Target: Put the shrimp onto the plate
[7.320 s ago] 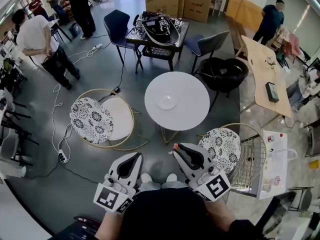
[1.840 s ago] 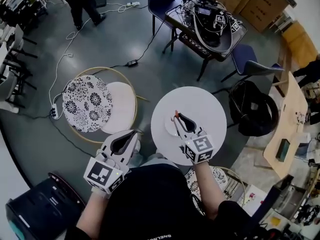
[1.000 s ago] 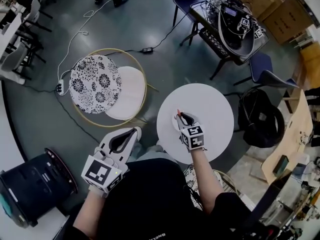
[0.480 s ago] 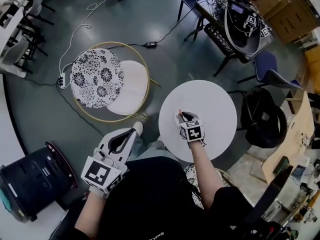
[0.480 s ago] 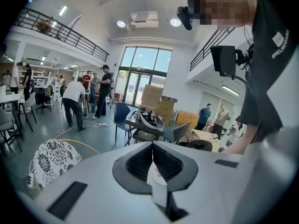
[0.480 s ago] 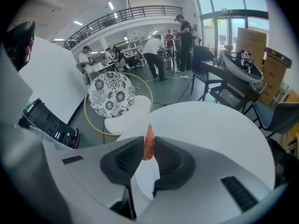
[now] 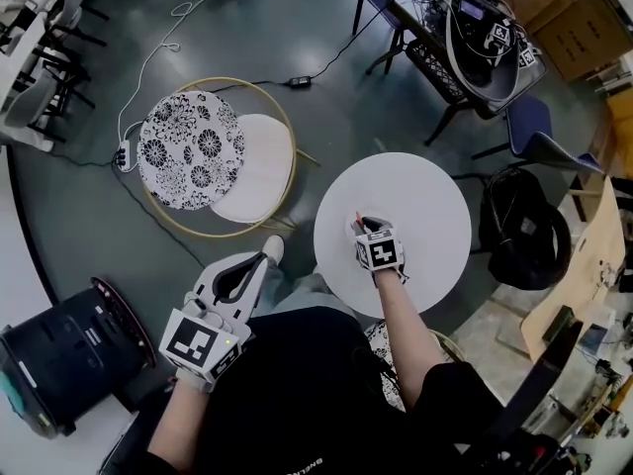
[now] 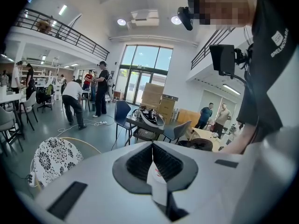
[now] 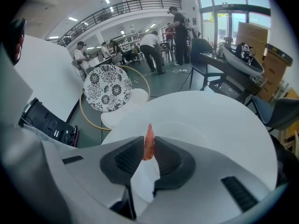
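shrimp (image 9: 149, 136), clamped in right hand-held gripper (image 9: 149, 146), over plate (image 9: 201, 134)

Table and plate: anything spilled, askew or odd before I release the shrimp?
Nothing stands out. The shrimp is clamped in the right gripper, its tip poking out towards the white plate, which sits flat on the round table. No spill shows. The left gripper is shut and empty, held beside the table.

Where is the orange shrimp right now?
In the right gripper view, the orange shrimp is clamped in the right gripper, just above the white plate on the round white table.
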Motion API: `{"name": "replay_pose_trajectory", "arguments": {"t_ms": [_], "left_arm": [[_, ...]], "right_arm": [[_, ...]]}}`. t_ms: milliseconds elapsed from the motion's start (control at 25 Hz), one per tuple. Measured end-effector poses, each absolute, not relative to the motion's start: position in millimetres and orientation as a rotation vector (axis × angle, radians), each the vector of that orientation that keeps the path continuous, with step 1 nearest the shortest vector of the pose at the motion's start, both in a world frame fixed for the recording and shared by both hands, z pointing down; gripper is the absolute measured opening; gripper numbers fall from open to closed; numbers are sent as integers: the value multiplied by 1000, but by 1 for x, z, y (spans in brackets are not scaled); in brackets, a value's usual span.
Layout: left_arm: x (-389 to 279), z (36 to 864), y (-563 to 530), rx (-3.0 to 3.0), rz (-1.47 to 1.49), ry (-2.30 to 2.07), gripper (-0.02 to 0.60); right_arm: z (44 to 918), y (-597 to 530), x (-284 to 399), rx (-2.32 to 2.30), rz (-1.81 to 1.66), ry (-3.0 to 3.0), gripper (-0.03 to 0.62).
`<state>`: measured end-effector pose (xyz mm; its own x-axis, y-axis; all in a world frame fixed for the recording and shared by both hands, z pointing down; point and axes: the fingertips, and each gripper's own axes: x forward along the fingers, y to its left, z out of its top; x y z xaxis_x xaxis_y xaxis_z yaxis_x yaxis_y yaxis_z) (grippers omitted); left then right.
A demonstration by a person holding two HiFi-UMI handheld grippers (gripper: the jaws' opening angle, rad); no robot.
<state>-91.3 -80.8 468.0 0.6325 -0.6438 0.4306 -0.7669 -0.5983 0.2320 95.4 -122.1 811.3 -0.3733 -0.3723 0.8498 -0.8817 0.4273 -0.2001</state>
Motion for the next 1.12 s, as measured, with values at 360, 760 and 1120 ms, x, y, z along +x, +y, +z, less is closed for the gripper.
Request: {"name": "replay_pose_trajectory", "arguments": {"t_ms": [360, 760, 1120], "left_arm": [[-84, 471, -78, 2455, 442, -1104, 6], [-83, 473, -74, 2456, 461, -1095, 6], [-86, 475, -73, 2450, 460, -1099, 6]], "right_arm": [[822, -126, 94, 1035, 873, -1914, 72], [829, -125, 97, 1045, 864, -1893, 72], [826, -125, 100, 1074, 858, -1885, 74]]}}
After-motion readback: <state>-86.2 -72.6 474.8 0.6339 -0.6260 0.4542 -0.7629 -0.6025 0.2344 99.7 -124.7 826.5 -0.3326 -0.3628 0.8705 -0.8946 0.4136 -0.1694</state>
